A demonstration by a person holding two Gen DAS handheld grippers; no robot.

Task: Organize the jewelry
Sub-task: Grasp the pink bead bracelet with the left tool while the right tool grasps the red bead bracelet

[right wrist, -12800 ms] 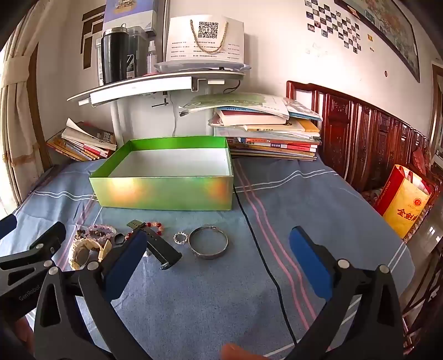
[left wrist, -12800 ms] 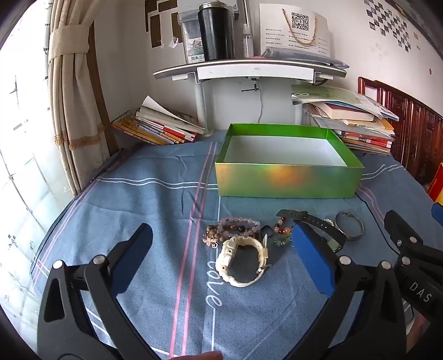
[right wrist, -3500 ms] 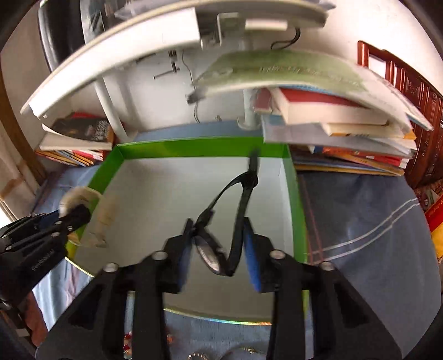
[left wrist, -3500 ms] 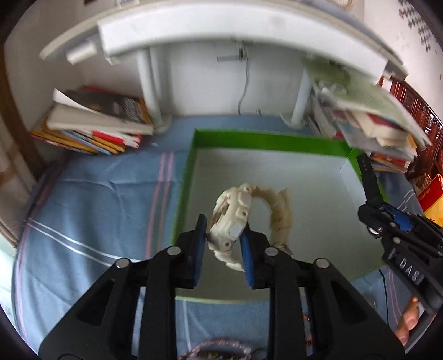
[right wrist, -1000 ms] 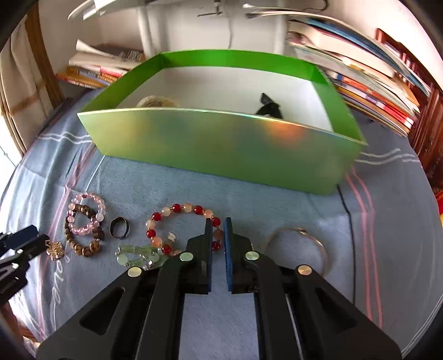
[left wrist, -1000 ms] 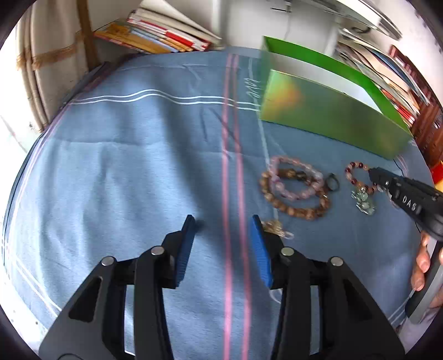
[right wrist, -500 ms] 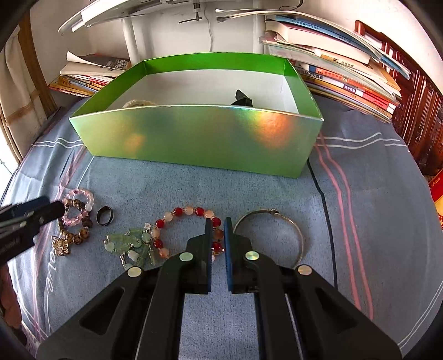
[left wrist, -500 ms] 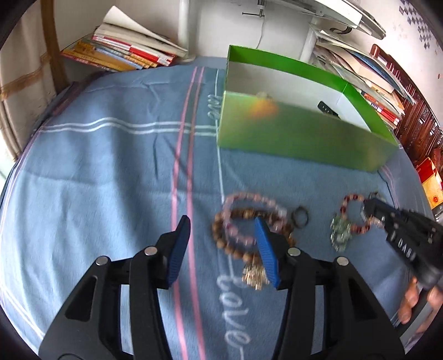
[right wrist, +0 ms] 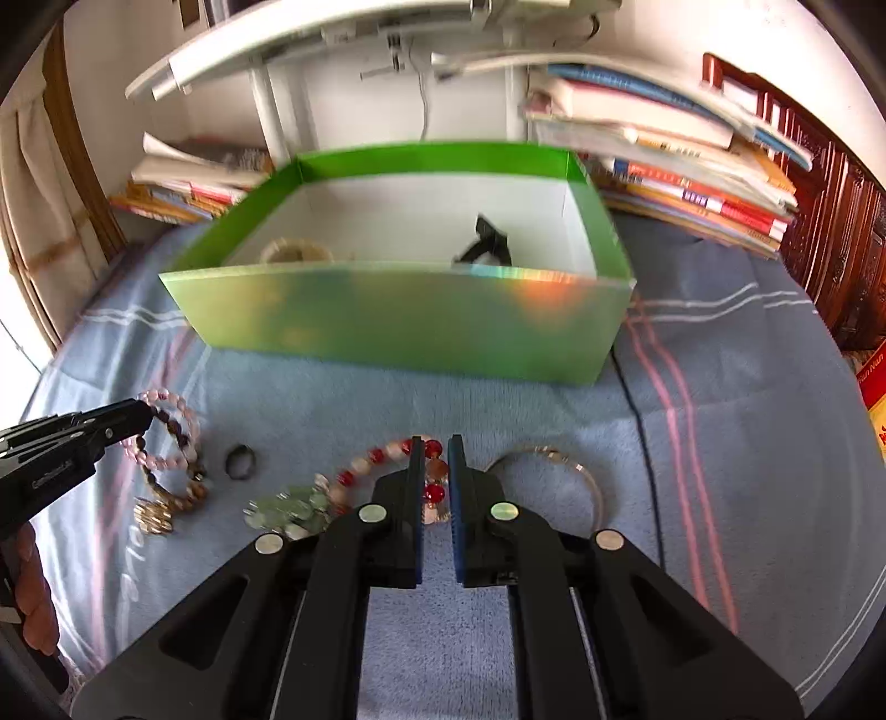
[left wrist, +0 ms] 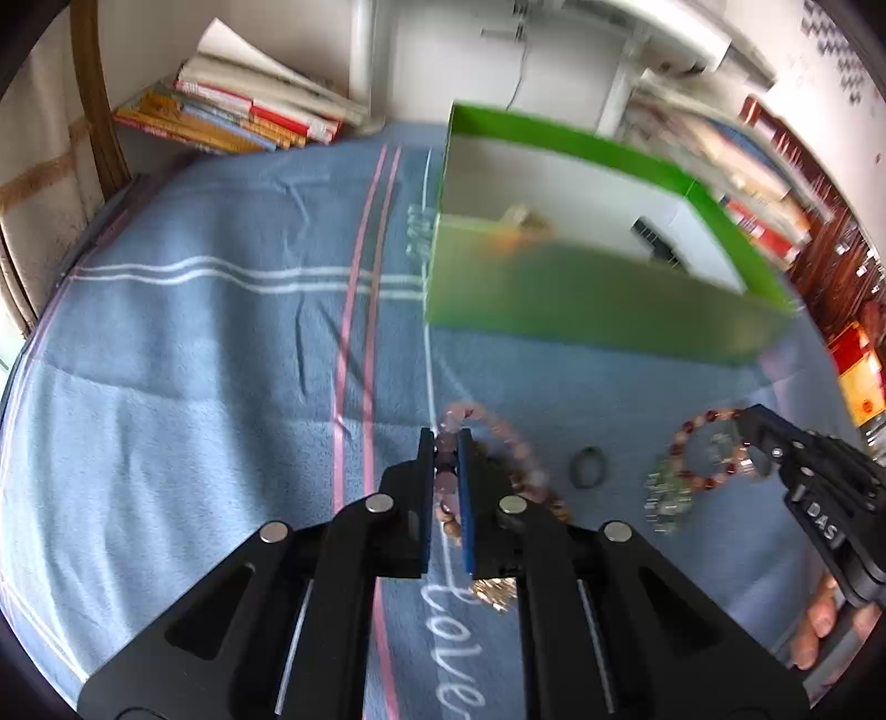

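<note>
My left gripper (left wrist: 446,437) is closing its jaws on the pink bead bracelet (left wrist: 498,429) and the brown bead bracelet (left wrist: 548,498) lying with it, and beads sit pinched between the pads. A gold charm (left wrist: 493,590) trails below. My right gripper (right wrist: 436,443) is shut on the red-and-white bead bracelet (right wrist: 376,457), whose green bead cluster (right wrist: 288,509) drags at its left. Behind them stands the green box (right wrist: 398,321), holding a cream watch (right wrist: 296,252) and a black watch (right wrist: 487,243). The left gripper (right wrist: 144,412) shows at the right wrist view's left edge.
A small dark ring (right wrist: 230,462) and a silver bangle (right wrist: 587,476) lie on the blue striped cloth (left wrist: 194,360). Book stacks (right wrist: 692,183) flank the box on both sides under a white shelf (right wrist: 332,33). A person's fingers (left wrist: 819,620) hold the right gripper.
The left jaws have closed from apart onto the pink and brown bracelets. The right gripper stays shut on the red bracelet, and the box looks nearer in its view.
</note>
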